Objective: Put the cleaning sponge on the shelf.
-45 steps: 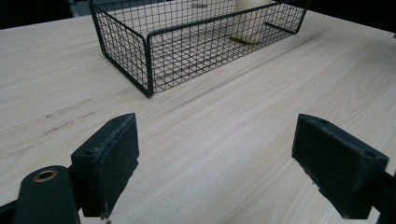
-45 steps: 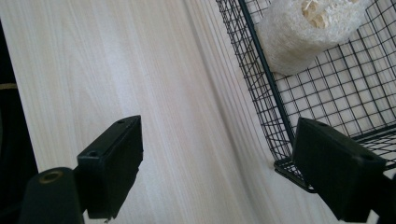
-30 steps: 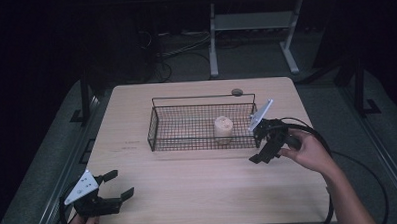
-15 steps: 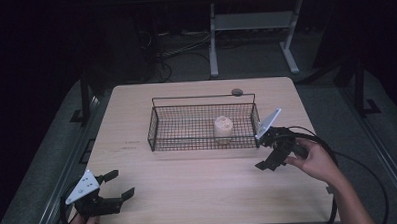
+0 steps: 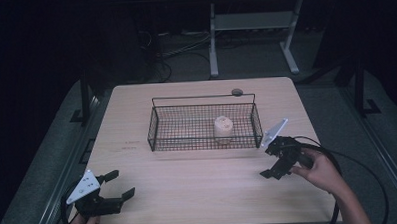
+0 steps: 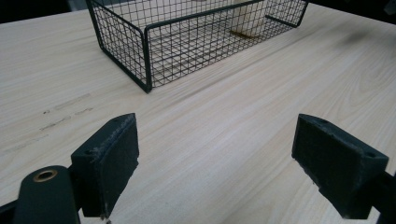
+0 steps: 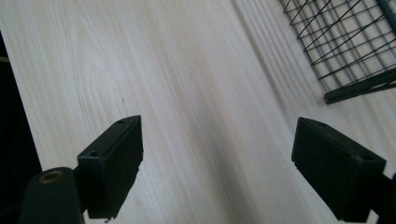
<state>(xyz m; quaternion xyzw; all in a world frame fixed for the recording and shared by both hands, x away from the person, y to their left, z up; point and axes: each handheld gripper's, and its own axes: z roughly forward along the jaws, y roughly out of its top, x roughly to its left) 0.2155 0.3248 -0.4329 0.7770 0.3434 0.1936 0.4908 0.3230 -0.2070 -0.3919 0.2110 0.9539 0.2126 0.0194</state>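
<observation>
A black wire basket (image 5: 157, 127) stands in the middle of the light wooden table (image 5: 199, 192). Inside it, toward its right end, a cream cylinder-shaped object (image 5: 223, 128) stands upright. My right gripper (image 5: 268, 163) hovers off the basket's near right corner, open and holding nothing. My left gripper (image 5: 120, 184) rests at the table's near left corner, also open. The left gripper view shows wide-apart jaws of the left gripper (image 6: 215, 163) facing the basket (image 6: 145, 56) and the cream object (image 6: 247, 21). In the right gripper view, the right gripper (image 7: 217, 168) spans bare wood, with the basket corner (image 7: 350, 88) at upper right.
A small dark round thing (image 5: 237, 92) lies on the table just behind the basket. Cables loop from the right gripper off the table's right side. A white desk frame (image 5: 248, 25) stands on the dark floor beyond the table.
My right gripper has drawn back from the basket's right end toward the near right of the table. The left gripper has stayed put.
</observation>
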